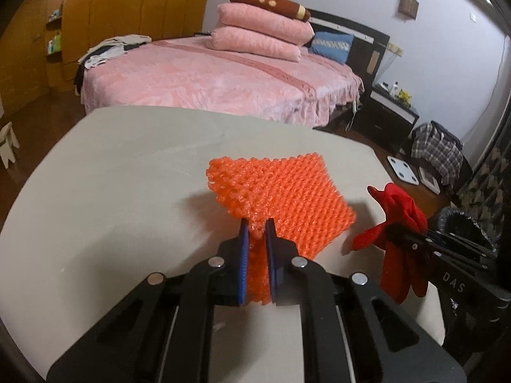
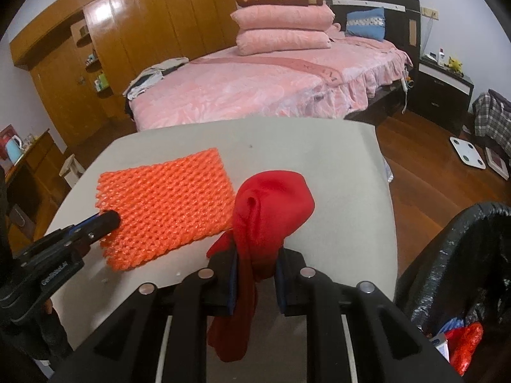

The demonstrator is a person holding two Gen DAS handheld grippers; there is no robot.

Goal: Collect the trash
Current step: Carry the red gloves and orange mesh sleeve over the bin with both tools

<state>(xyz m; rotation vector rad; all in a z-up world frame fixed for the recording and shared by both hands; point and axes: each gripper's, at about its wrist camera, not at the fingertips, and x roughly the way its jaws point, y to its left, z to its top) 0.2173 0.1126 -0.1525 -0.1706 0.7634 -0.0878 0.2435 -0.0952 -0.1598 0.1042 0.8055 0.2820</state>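
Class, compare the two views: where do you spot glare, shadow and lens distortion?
Left wrist view: the orange foam net casts a soft shadow on the table, whose far edge bows. Right wrist view: glare streaks the wardrobe; dark corners ring the frame.

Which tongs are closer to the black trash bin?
Right. The right tongs, gripping the red cloth, are beside the trash bin; the left tongs, gripping the orange mesh, are farther away.

- Ahead of both sets of fingers: bare grey tabletop (image 2: 303, 159) to its far edge.
- Right of the right fingers: black-lined trash bin (image 2: 463, 255) beside the table.
- Between the fingers: orange foam mesh sheet (image 2: 166, 204).
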